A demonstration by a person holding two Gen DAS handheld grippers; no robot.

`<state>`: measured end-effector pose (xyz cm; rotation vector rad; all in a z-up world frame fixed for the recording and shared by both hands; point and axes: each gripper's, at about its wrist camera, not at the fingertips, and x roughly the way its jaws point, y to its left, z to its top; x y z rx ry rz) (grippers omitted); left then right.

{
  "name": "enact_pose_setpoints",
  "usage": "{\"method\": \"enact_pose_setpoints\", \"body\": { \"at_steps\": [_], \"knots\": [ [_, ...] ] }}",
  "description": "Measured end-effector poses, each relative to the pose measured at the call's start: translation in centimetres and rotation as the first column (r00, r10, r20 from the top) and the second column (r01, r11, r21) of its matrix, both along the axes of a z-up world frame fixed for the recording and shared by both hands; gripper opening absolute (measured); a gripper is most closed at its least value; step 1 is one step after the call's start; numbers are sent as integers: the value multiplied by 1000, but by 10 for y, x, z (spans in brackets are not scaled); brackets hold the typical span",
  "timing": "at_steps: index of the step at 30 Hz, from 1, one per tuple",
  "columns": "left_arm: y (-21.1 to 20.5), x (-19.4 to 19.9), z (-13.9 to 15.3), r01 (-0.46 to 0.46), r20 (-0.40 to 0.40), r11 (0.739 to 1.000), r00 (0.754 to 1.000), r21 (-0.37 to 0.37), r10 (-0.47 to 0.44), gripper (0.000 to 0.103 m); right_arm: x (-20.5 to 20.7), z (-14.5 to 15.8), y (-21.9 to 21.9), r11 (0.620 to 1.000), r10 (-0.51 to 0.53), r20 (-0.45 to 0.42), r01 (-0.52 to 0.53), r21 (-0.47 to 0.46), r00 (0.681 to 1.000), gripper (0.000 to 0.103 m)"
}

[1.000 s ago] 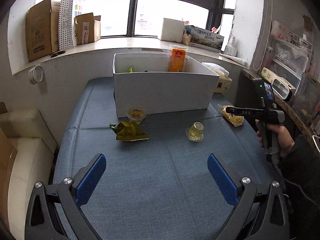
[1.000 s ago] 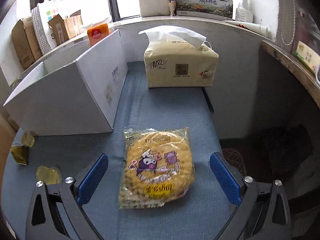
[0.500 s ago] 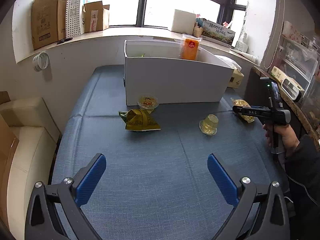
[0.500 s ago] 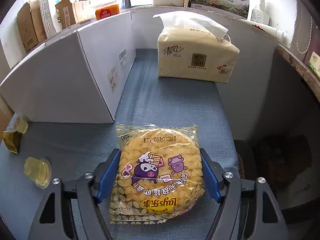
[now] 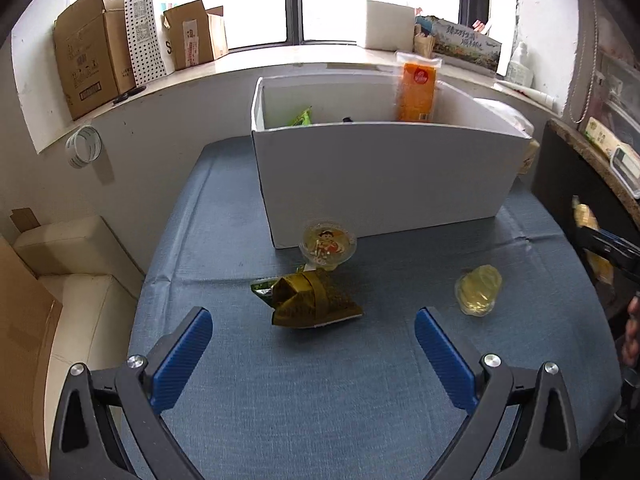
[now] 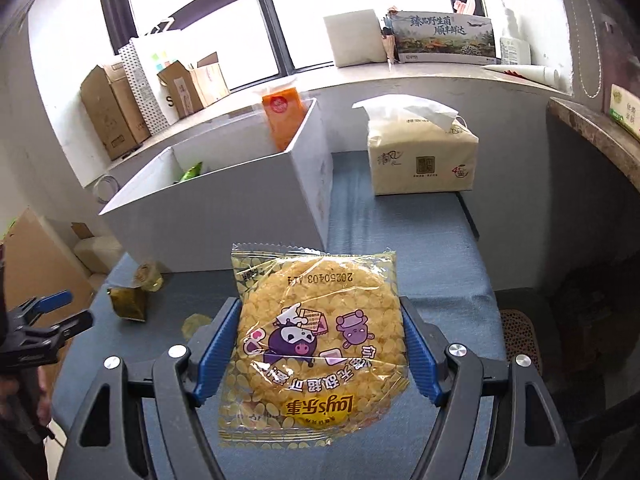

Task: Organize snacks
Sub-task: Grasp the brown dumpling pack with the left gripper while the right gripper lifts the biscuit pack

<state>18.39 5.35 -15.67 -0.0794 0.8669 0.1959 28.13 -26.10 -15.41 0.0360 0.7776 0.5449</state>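
My right gripper (image 6: 318, 344) is shut on a round yellow snack pack (image 6: 320, 332) and holds it above the blue table, right of the white box (image 6: 224, 216). The same pack shows at the right edge of the left wrist view (image 5: 592, 240). My left gripper (image 5: 312, 356) is open and empty above the table. Just ahead of it lie a green-brown wrapped snack (image 5: 312, 300), a jelly cup with a printed lid (image 5: 328, 244) against the white box (image 5: 380, 176), and a clear yellow jelly cup (image 5: 478, 290). An orange packet (image 5: 416, 88) stands in the box.
A tissue pack (image 6: 420, 160) sits behind the box on the right. Cardboard boxes (image 5: 92, 64) and a paper bag line the windowsill. A cream seat (image 5: 76, 272) stands left of the table, and a dark shelf unit (image 5: 580, 184) to the right.
My right gripper closed on the yellow snack pack and lifted it off the table. My left gripper moved forward toward the wrapped snack and jelly cups, still open.
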Motion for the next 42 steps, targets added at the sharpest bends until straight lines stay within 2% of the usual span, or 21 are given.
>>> {"method": "enact_pose_setpoints", "body": {
  "at_steps": [6,12,13,15,16,18,20,25,30,34,38,42],
  "knots": [
    [20,34,-39,-41,-85,997,996,-58,36,103,-47,5,6,998,49,14,-49,41,999,79],
    [17,47,-53,-2,-82,1000,997,-14,1,103,-91,6,21,993,105,21,-106,48,994,79],
    [17,48,-54,-3,-87,1000,996,-15,2,97,-96,5,24,993,113,24,-114,43,993,79],
    [18,46,-53,4,-71,999,997,-36,-6,77,-103,2,29,992,123,19,-124,39,992,79],
    [17,45,-52,6,-66,1000,998,-27,-7,73,-105,0,31,990,130,11,-130,44,991,79],
    [16,43,-51,1,-71,1000,997,-3,-1,73,-107,-5,36,990,136,-2,-136,44,991,79],
    [15,38,-48,13,-63,1000,998,-18,-14,72,-109,-9,40,988,149,-11,-149,38,989,79],
    [12,8,-19,43,15,996,999,-81,-42,72,-110,-11,49,986,166,-14,-165,21,986,79],
    [2,-15,23,95,91,992,992,-85,-87,72,-102,-4,53,986,163,-4,-162,36,987,79],
    [-1,-19,62,124,139,988,984,-93,-111,72,-89,14,60,985,166,26,-167,42,986,79],
    [1,-5,102,128,176,989,978,-74,-114,72,-66,44,71,988,151,89,-153,21,985,79],
    [6,28,137,131,213,991,970,-39,-120,72,-26,77,82,990,127,124,-134,51,984,79]
  ]
}}
